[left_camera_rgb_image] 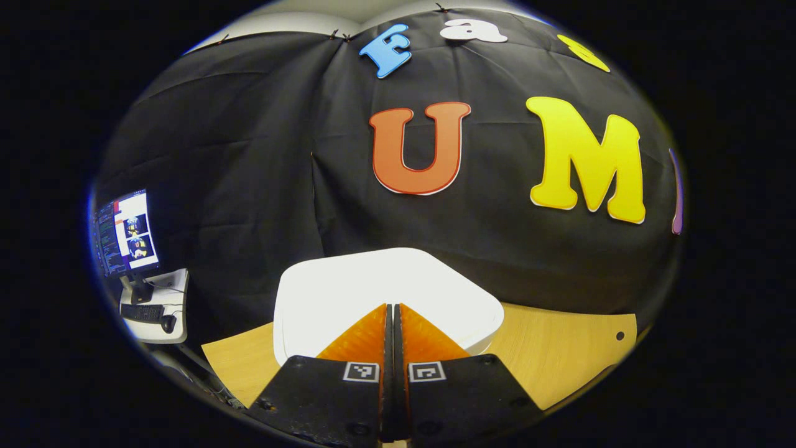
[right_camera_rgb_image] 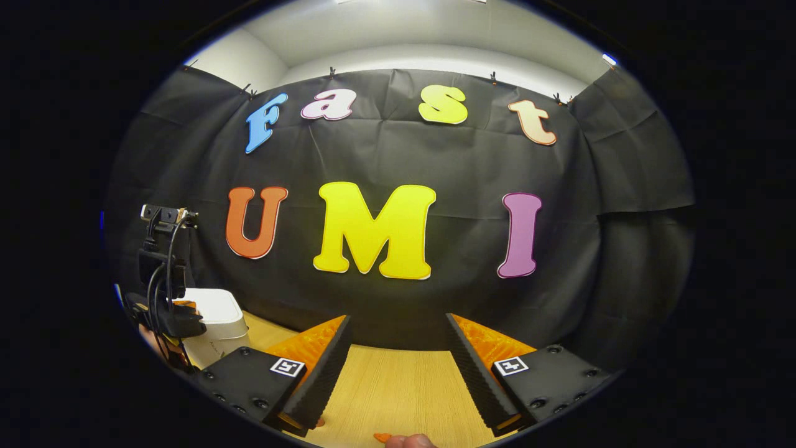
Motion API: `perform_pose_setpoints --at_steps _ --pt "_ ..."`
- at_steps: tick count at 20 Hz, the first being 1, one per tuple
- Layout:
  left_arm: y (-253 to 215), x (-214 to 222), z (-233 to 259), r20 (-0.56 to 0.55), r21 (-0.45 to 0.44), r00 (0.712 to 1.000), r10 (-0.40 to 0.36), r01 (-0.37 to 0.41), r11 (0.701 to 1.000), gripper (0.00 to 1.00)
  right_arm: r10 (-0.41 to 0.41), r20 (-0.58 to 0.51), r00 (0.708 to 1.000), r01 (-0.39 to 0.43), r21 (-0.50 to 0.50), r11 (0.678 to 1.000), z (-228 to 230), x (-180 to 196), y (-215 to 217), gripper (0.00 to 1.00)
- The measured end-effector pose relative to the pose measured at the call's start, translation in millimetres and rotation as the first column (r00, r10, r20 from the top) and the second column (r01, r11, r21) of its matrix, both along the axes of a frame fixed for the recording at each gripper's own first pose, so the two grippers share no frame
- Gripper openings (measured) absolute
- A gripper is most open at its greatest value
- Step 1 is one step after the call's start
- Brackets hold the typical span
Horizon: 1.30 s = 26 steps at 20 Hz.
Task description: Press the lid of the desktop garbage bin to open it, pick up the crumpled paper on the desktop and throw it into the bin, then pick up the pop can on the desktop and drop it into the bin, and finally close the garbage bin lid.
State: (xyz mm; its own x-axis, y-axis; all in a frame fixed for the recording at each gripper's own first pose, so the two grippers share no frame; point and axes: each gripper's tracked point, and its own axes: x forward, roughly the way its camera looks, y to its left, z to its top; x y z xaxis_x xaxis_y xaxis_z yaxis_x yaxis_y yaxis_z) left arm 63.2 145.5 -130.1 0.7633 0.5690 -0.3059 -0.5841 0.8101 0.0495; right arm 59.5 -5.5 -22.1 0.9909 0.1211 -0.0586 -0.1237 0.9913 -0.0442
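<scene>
- In the left gripper view, your left gripper (left_camera_rgb_image: 393,311) has its two fingers pressed together, with only a thin seam between them and nothing held.
- Its tips lie over the near part of the white lid (left_camera_rgb_image: 348,286) of the bin; you cannot tell from this angle whether they touch it or sit just above.
- The lid looks flat and down on the bin, and the bin stands on the wooden table (left_camera_rgb_image: 559,354).
- The table runs out to both sides of the bin, and the black cloth wall (left_camera_rgb_image: 249,155) hangs just behind.
- Far off at the left edge, a lit monitor (left_camera_rgb_image: 126,231) stands on a small white desk (left_camera_rgb_image: 177,292) with a keyboard (left_camera_rgb_image: 142,312) and a mouse (left_camera_rgb_image: 168,322).
- In the right gripper view, your right gripper (right_camera_rgb_image: 398,326) is spread wide, with bare tabletop (right_camera_rgb_image: 398,386) showing between its fingers and nothing held.
- A fingertip (right_camera_rgb_image: 408,441) shows at the very bottom edge, below the gripper.
- To the left and farther off, the other gripper (right_camera_rgb_image: 163,292), dark with cables, is over the bin (right_camera_rgb_image: 217,326).
- The bin sits near the back left of the table, well apart from your right gripper.
- The cloth wall closes the back, with a pale wall and ceiling (right_camera_rgb_image: 435,37) above it.
</scene>
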Motion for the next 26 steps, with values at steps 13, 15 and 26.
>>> perform_pose_setpoints --at_steps 13,15,26 --pt "-58.6 12.7 89.8 0.150 0.195 0.943 -0.297 0.266 0.944 0.49 -0.030 0.025 0.999 0.029 0.027 0.999 9.5 -3.5 -11.5 0.93" --pt "-67.6 10.6 99.0 0.181 0.197 0.928 -0.326 0.291 0.936 0.76 -0.028 0.042 0.999 0.028 0.018 0.999 13.4 -6.5 -11.9 0.93" --pt "-104.5 -19.6 107.6 0.228 0.146 0.862 -0.452 0.429 0.891 0.97 0.034 -0.030 0.999 -0.032 0.062 0.998 -15.6 -18.1 -10.9 0.94"
